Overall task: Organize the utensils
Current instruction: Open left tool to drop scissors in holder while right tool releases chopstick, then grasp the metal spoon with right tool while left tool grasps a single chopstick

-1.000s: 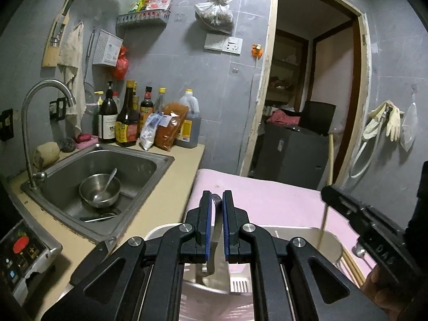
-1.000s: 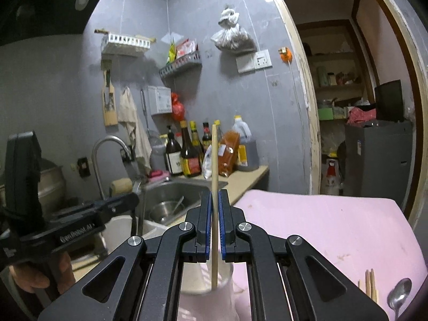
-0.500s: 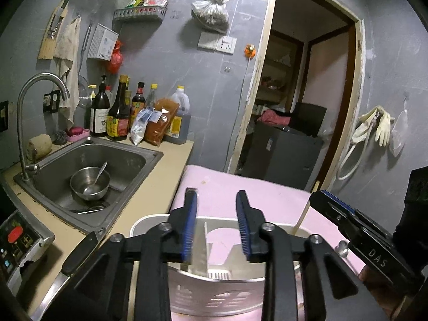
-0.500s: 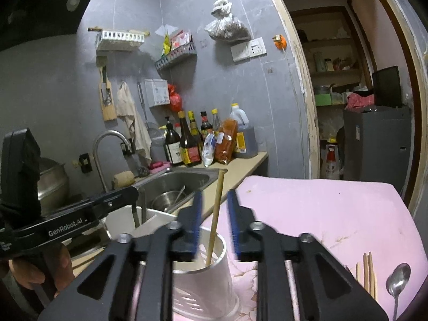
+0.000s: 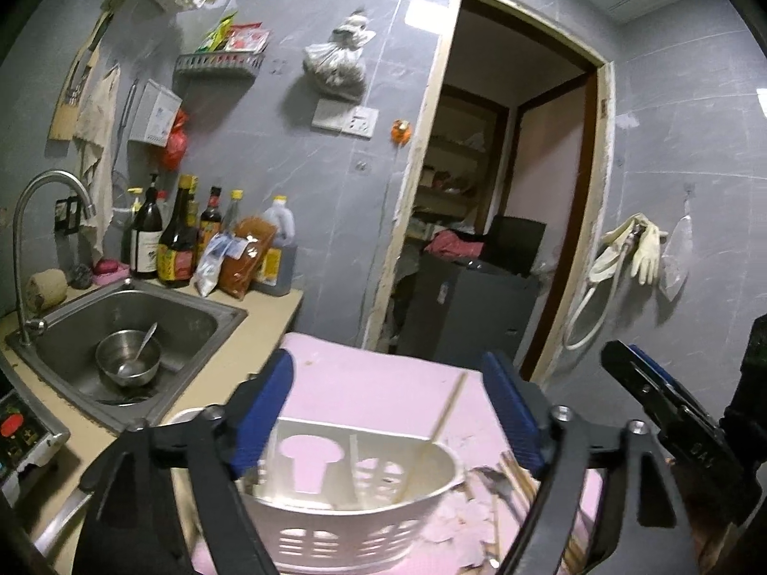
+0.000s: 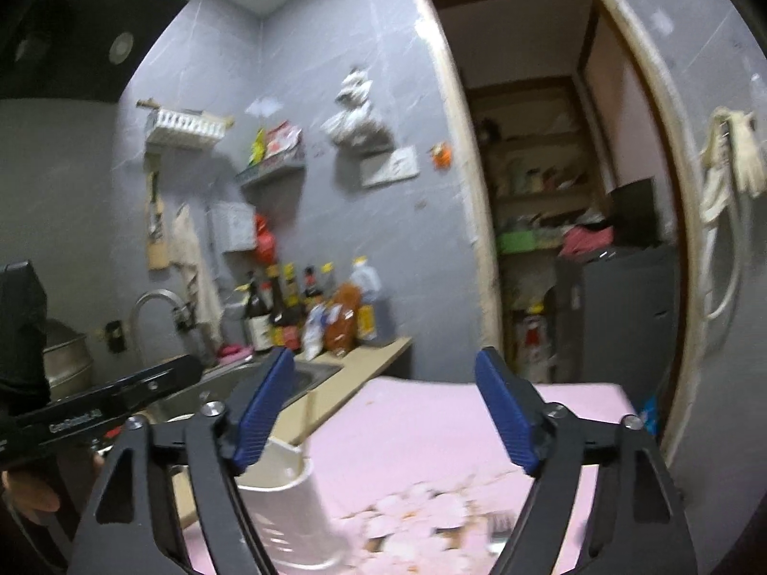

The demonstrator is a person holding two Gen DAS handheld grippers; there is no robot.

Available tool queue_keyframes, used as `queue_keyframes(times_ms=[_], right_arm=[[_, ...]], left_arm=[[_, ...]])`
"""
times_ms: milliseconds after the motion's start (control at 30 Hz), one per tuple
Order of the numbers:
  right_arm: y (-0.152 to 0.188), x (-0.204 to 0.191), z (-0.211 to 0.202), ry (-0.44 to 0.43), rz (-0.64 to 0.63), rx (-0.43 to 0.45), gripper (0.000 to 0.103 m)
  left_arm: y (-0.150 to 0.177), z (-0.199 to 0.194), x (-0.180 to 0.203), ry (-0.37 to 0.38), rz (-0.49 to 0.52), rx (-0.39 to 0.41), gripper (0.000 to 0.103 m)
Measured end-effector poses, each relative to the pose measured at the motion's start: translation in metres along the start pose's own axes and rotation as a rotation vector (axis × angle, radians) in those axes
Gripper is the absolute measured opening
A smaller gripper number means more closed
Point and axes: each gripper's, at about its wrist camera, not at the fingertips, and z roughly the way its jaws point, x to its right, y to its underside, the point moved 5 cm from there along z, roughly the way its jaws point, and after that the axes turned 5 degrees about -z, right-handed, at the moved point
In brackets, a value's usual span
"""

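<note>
While jaws keep opening, left tool [image 5: 388, 407] and right tool [image 6: 383, 402] grip nothing; chopstick [image 5: 438, 424] leans inside holder [image 5: 345, 527].

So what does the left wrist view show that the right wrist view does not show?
Only the left wrist view: the inside of the sink with a steel bowl, the caddy's compartments, and a chopstick leaning in one.

Only the right wrist view: a steel pot at the far left and the range hood above.

Both: the pink cloth, the bottles, the doorway, and each gripper, left gripper and right gripper, with jaws opening and nothing between them.
</note>
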Motion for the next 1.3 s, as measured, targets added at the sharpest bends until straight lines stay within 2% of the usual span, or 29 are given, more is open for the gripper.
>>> queue_keyframes(times_ms=[67, 167, 400, 533, 867, 1167, 1300], right_arm=[[-0.002, 0.013, -0.015, 0.047, -0.019, 0.018, 0.091], [-0.002, 0.029, -0.032, 0.105, -0.039, 0.03, 0.101], [0.01, 0.062, -0.063, 0.213, -0.088, 0.007, 0.103], [0.023, 0.077, -0.071, 0.246, -0.098, -0.036, 0.103], [0.062, 0.111, -0.07, 0.274, -0.095, -0.19, 0.103], [0.094, 0.132, -0.046, 0.266, -0.067, -0.389, 0.103], [0.107, 0.135, -0.032, 0.251, -0.073, -0.481, 0.099]], left_arm=[[0.002, -0.001, 0.01, 0.016, 0.007, 0.004, 0.09], [0.007, -0.002, 0.028, 0.037, 0.03, 0.006, 0.097], [0.035, 0.007, 0.069, 0.091, 0.125, -0.053, 0.098], [0.06, 0.016, 0.087, 0.105, 0.174, -0.125, 0.098], [0.128, 0.046, 0.099, 0.083, 0.208, -0.335, 0.098], [0.167, 0.076, 0.104, 0.053, 0.298, -0.505, 0.098], [0.177, 0.09, 0.103, 0.044, 0.316, -0.563, 0.087]])
